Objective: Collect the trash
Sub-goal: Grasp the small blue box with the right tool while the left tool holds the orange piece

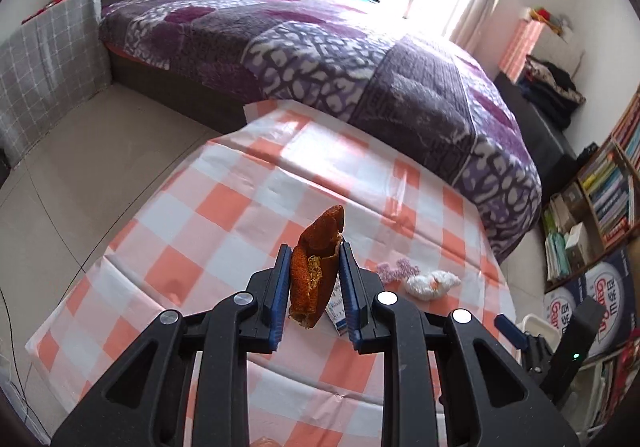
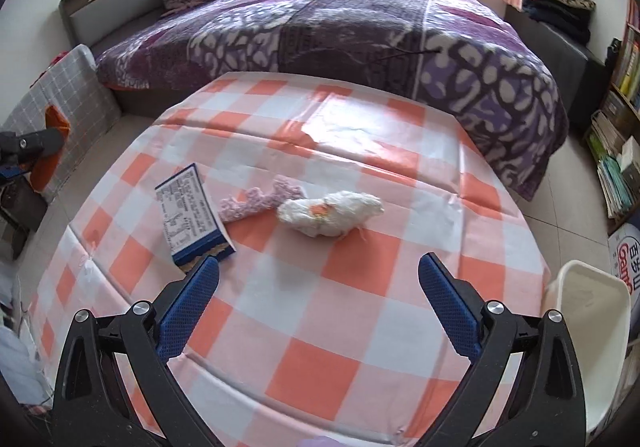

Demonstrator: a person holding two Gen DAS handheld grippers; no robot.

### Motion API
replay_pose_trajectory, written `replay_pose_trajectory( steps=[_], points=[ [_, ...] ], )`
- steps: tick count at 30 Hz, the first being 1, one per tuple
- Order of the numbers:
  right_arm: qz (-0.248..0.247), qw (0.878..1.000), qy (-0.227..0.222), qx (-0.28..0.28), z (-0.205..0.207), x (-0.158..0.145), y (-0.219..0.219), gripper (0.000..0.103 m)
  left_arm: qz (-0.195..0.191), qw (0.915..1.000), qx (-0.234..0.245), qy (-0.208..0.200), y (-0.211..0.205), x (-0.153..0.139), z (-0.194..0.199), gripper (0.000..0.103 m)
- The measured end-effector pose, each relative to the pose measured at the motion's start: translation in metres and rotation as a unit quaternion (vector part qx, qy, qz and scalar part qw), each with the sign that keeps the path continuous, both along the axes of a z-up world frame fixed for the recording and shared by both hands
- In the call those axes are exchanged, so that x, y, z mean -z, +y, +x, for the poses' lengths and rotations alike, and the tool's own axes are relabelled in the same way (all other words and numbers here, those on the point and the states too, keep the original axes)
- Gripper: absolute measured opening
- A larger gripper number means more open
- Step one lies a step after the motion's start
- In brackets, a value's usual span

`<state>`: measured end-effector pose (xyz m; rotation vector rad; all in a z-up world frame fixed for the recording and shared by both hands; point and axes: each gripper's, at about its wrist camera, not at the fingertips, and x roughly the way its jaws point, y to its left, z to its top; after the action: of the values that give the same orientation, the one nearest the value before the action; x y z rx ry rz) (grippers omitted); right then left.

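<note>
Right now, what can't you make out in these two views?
- White bin, right wrist view: cut by the frame edge; inside not visible.
- Box, left wrist view: mostly hidden behind the orange peel and left gripper.
- Box print, right wrist view: too small to read.

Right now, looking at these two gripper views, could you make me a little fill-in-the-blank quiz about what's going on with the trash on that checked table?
1. The left gripper is shut on a piece of orange ____.
2. The right gripper hovers above the table with its jaws ____.
3. The crumpled white tissue lies on the ____ tablecloth.
4. The purple crochet strip lies between the tissue and the small blue-edged ____.

Missing words: peel; open; checked; box
</note>
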<state>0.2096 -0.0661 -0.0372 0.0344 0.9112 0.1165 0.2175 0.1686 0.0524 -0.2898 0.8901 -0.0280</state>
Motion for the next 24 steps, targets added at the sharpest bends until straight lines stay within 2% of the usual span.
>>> replay_pose_trajectory(
  steps=[4,8,14,18,20,21,22,24],
  points=[
    [0.008,0.999,0.013,-0.046,0.028,0.003,0.05,0.096,-0.041,0.9977,-0.053,-0.006,0.047,-0.014,-0.006,0.024],
    [-0.003,0.996,0.035,-0.083,0.046,0.014,0.093,0.096,-0.07,0.9944,-0.079,0.0,0.075,-0.014,-0.009,0.024],
    [-0.093,0.986,0.044,-0.131,0.063,0.036,0.14,0.096,-0.088,0.9923,-0.087,0.006,0.092,-0.012,-0.011,0.024],
    [-0.131,0.98,0.055,-0.138,0.069,0.051,0.148,0.094,-0.088,0.9925,-0.084,0.009,0.093,-0.01,-0.01,0.024],
    [-0.139,0.978,0.055,-0.145,0.067,0.054,0.149,0.072,-0.088,0.9924,-0.085,0.009,0.095,-0.009,-0.011,0.024],
    [-0.139,0.978,0.062,-0.146,0.067,0.055,0.149,0.054,-0.089,0.9921,-0.088,0.009,0.095,-0.009,-0.011,0.024],
    [-0.135,0.979,0.064,-0.141,0.067,0.054,0.147,0.054,-0.09,0.9917,-0.091,0.008,0.097,-0.008,-0.011,0.024],
    [-0.12,0.984,0.035,-0.129,0.063,0.044,0.143,0.054,-0.092,0.991,-0.097,0.007,0.099,-0.008,-0.012,0.024]
  ],
)
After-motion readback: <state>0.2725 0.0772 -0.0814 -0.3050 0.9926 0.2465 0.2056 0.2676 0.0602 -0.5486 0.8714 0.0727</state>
